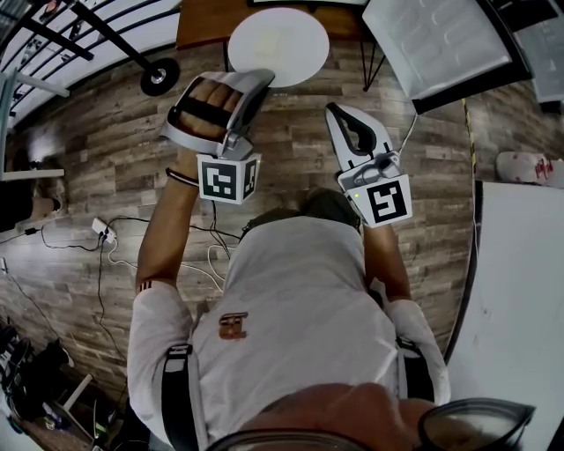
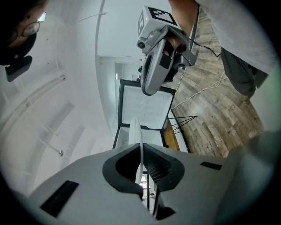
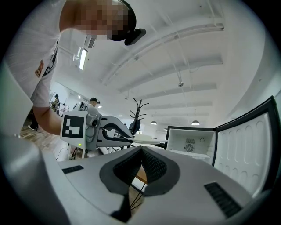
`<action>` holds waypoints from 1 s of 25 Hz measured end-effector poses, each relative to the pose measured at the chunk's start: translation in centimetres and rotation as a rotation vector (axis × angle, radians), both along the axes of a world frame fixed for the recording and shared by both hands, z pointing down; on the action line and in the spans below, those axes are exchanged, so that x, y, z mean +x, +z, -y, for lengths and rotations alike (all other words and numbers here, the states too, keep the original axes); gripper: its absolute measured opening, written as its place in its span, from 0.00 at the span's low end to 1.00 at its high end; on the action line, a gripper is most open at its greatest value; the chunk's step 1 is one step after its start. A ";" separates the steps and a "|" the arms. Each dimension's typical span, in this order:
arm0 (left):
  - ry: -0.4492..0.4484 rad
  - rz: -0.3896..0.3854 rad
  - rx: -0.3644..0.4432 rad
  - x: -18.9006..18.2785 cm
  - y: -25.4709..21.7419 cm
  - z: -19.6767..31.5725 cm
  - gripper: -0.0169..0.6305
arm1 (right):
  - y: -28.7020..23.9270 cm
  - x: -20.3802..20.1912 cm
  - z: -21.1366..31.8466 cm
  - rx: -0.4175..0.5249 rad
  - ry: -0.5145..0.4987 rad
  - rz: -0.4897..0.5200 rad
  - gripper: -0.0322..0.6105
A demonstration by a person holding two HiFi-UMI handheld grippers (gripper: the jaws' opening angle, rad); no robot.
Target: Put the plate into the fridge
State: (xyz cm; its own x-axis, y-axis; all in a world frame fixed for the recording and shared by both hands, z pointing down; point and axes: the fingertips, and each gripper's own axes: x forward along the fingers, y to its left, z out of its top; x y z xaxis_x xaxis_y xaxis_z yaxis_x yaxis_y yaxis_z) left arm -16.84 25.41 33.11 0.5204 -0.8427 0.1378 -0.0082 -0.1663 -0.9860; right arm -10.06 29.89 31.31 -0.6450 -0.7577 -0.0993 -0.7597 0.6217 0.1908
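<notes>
Left gripper (image 1: 258, 81): jaws clamped on the near rim of the plate. In the left gripper view, 2 dark ribbed pads pinch the thin white edge.
Plate (image 1: 278, 44): white, round and held about level, out ahead of the person. It hangs over the wood floor (image 1: 106, 150) at the edge of a brown table (image 1: 203, 22). It is outside the fridge, left of the open door.
Right gripper (image 1: 338, 116): jaws together with nothing between them. It sits just beside the left gripper, to its right, and is apart from the plate.
Fridge (image 3: 191, 143): open, with a white interior and a round grille on the back wall. It stands ahead of both grippers.
Fridge door (image 1: 436, 44): swung wide, its moulded white inner liner facing up toward the head view, right of the plate.
</notes>
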 end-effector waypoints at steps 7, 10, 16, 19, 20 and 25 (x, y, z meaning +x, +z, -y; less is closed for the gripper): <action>0.005 -0.002 -0.003 -0.2 0.0 1.2 0.07 | 0.2 0.0 1.1 -0.012 0.009 0.003 0.10; 0.004 0.002 -0.003 0.2 0.1 2.2 0.07 | 0.5 0.2 2.1 -0.012 0.002 0.004 0.10; -0.012 0.021 0.006 0.9 -0.3 5.3 0.07 | 0.1 0.8 5.5 0.004 -0.027 0.018 0.10; -0.019 0.028 0.012 1.3 -0.5 7.4 0.07 | -0.1 1.2 7.8 0.010 -0.034 0.025 0.10; -0.021 0.030 0.013 1.5 -0.4 8.2 0.07 | -0.1 1.4 8.6 0.012 -0.036 0.027 0.10; -0.026 0.031 0.016 3.7 0.3 12.8 0.07 | 0.9 3.6 13.4 0.010 -0.042 0.030 0.10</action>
